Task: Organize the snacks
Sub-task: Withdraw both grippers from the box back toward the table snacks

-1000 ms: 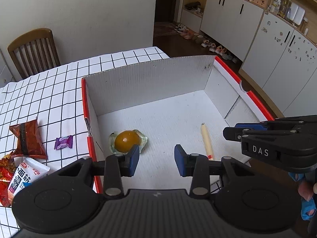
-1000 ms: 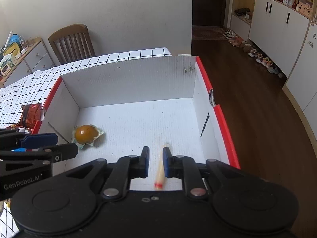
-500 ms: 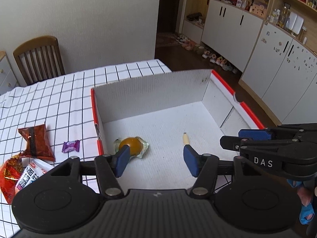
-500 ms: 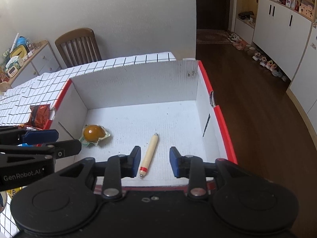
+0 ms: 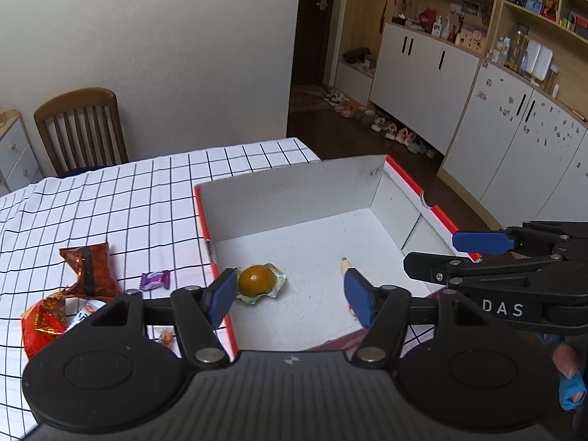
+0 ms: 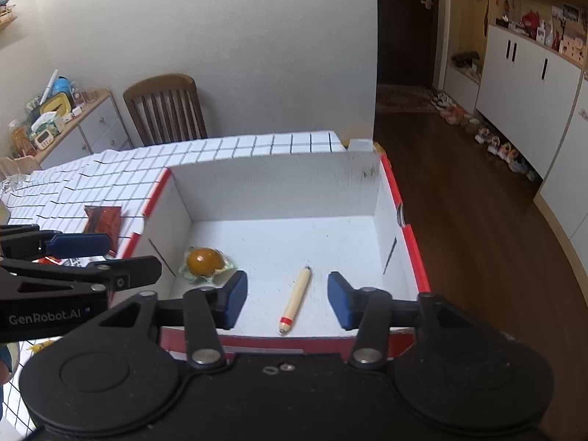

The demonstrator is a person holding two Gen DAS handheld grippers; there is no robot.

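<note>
A white box with red rims (image 5: 290, 187) (image 6: 272, 180) stands on the checked tablecloth. Inside lie a wrapped orange egg snack (image 5: 257, 279) (image 6: 202, 261) and a beige sausage stick (image 6: 295, 300) (image 5: 345, 265). My left gripper (image 5: 290, 296) is open and empty above the box's near left corner. My right gripper (image 6: 283, 299) is open and empty above the box's near edge, the stick lying below between its fingers. Left of the box lie a brown packet (image 5: 90, 266) (image 6: 104, 220), a purple candy (image 5: 155, 280), a red packet (image 5: 42, 325) and a white packet (image 5: 83, 314), partly hidden.
A wooden chair (image 5: 79, 128) (image 6: 165, 108) stands behind the table. A dresser with clutter (image 6: 55, 125) is at the far left. White cabinets (image 5: 459, 84) and shoes on the dark floor (image 5: 386, 128) are on the right. The table edge runs just right of the box.
My right gripper has opened and let go of the sausage stick, which now lies in the box. Both grippers have opened wider and pulled back and up from the box.
</note>
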